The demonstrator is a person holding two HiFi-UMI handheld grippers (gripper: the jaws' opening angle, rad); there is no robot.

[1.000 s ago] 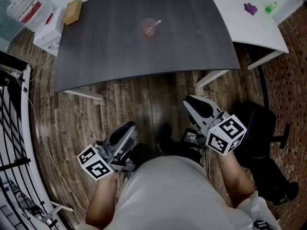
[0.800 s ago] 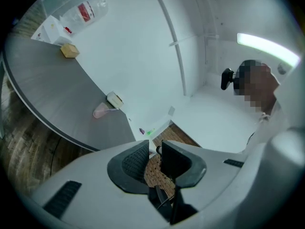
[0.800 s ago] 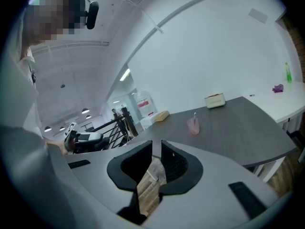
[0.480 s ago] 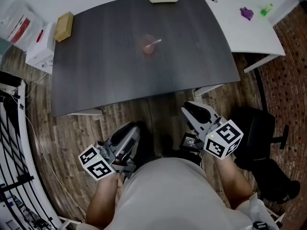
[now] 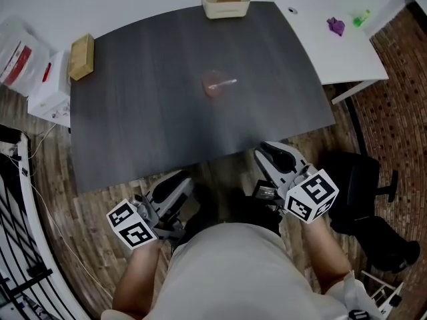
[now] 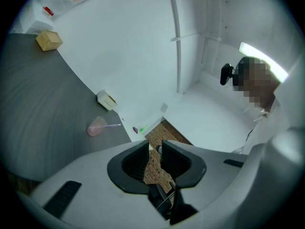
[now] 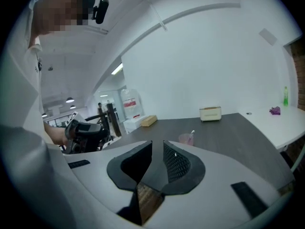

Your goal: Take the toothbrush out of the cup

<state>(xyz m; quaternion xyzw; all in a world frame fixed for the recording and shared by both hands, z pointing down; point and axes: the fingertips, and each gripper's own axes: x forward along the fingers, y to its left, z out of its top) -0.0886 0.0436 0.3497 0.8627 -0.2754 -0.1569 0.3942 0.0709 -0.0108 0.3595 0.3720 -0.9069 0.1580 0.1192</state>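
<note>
Grey-bodied, your left gripper [image 5: 175, 182] and right gripper [image 5: 270, 153] both hang close to your body, short of the near edge of the dark grey wood-grain table [image 5: 133, 132]. Each has its jaws drawn nearly together, with only a slit between them, and grips nothing. Well ahead of both, roughly between their lines of aim, the translucent pink plastic cup [image 5: 213, 85] stands on the tabletop. The pale-handled toothbrush [image 5: 225, 82] is inside it, leaning toward the right gripper's side. Judgement: no part of the task is done. Approach, grasp and lift-out all remain. Beyond the cup, a cream rectangular box [image 5: 226, 4] sits at the far edge.
</note>
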